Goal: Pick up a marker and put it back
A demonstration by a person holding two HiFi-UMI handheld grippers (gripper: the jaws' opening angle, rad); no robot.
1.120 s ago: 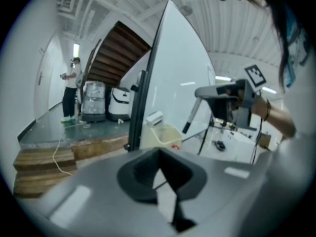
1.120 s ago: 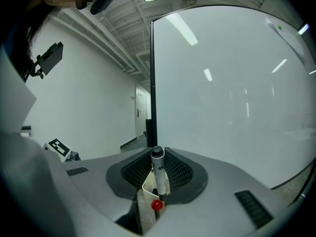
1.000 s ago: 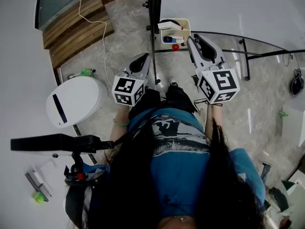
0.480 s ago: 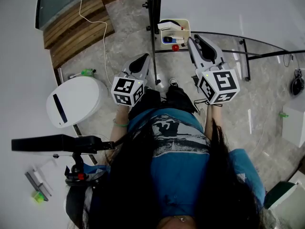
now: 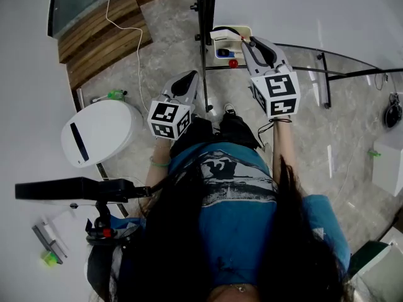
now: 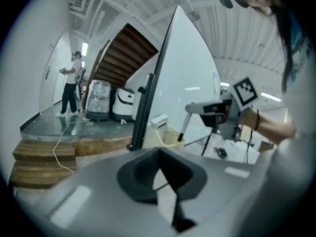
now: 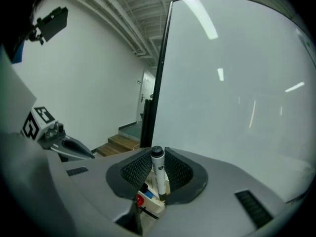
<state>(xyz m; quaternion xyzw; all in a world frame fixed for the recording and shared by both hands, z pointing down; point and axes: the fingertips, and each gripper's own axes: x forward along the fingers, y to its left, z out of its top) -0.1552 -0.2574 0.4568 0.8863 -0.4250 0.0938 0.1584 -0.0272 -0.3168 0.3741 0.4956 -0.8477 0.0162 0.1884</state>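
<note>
Head view: tray [image 5: 230,26] sits top centre, fixed just right of the stand post [image 5: 203,17]. The whiteboard [image 5: 302,11] fills the upper right, beyond the post. The right gripper [image 5: 244,43] has its tip at the tray's right side. The left gripper [image 5: 186,79] is lower left of it, left of the post, well apart from the tray. Wooden steps [image 5: 101,36] upper left, with a cable [image 5: 136,55] running down past their right end. A round machine [image 5: 97,133] stands mid-left, below the steps. Right gripper view: marker [image 7: 158,172] upright between the jaws, tray below it, whiteboard behind.
</note>
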